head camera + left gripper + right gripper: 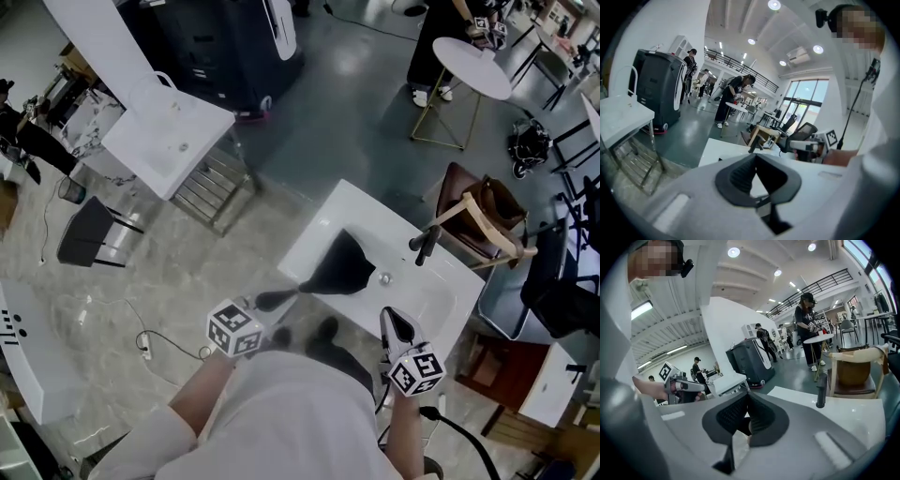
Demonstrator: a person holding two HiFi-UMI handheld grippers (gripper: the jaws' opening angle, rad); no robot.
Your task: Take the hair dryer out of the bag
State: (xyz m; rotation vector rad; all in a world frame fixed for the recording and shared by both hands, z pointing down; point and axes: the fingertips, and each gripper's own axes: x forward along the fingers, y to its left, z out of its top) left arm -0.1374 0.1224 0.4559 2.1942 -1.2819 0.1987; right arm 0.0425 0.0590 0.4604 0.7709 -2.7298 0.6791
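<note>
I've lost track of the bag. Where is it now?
In the head view, the black bag lies in the white basin, left of the black faucet, just beyond the left gripper.

White sink [347, 206] mid-frame. Black bag [342, 267] lies flat in the basin, drain [384, 278] just to its right, black tap [424, 246] on the right rim. Left gripper [278, 299] is at the sink's near-left edge, jaws look together, tip right at the bag's narrow corner; can't tell if touching. Right gripper [395, 323] is over the near-right rim, jaws together, apart from bag. Brown chair [464, 187] sits just beside the sink, right side. 2nd white sink [169, 131] upper left, black chair [89, 234] far left. Round white table [472, 66] top right w/ a person [436, 37] standing by it.
</note>
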